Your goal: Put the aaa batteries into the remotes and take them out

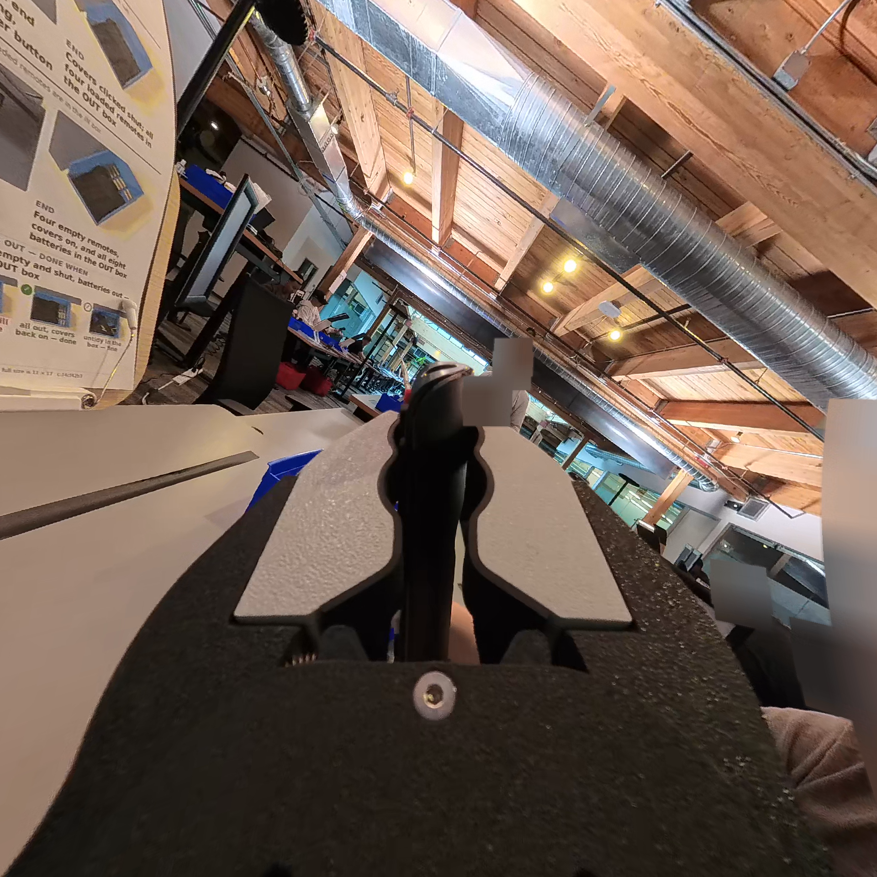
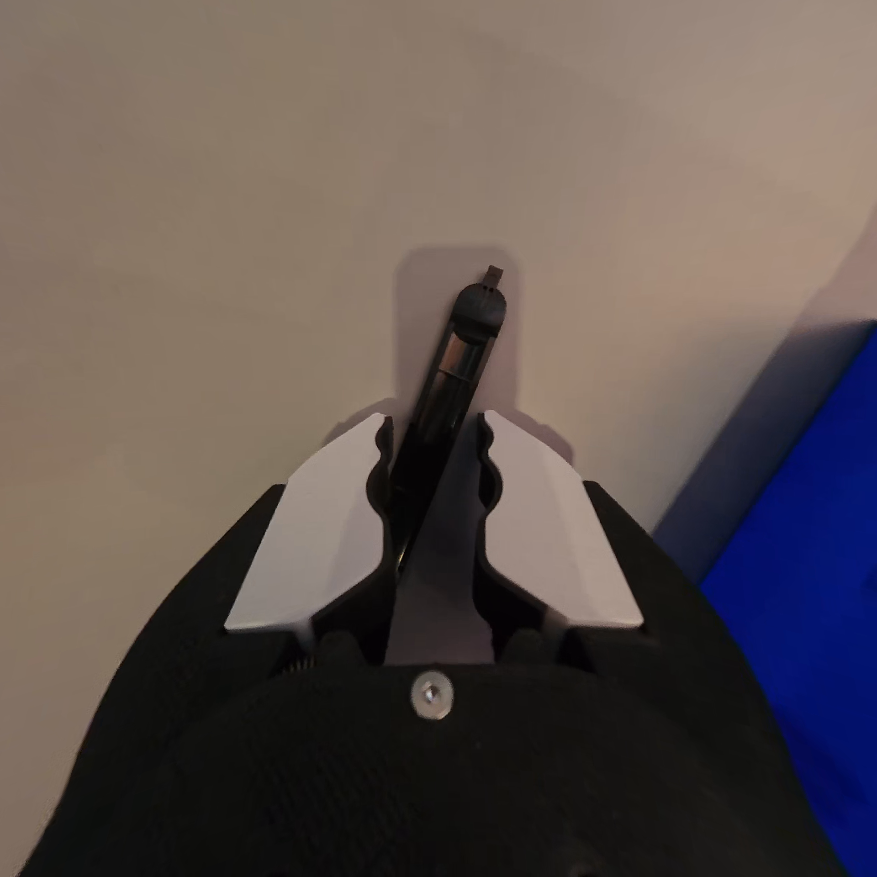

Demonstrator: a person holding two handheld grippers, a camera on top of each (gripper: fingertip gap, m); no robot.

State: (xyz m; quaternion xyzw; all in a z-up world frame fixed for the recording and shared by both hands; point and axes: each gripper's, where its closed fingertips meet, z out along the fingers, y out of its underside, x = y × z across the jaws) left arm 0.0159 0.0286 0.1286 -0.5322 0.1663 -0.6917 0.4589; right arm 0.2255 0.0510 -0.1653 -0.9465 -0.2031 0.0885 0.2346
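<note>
At frame left, bare white table (image 1: 118,545); centre, the left gripper (image 1: 434,455) clenches a black remote (image 1: 434,427) upright. The right gripper (image 2: 434,455) is parted around a thin black battery cover (image 2: 455,379), touching only its left finger (image 2: 332,512); blue bin (image 2: 807,545) edges right.

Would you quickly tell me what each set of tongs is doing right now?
Left tongs: closed on a black remote.
Right tongs: open; a black battery cover leans against one finger, not clamped.

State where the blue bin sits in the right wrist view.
The blue bin fills the right edge, on the pale table, right of the right hand-held gripper.
</note>
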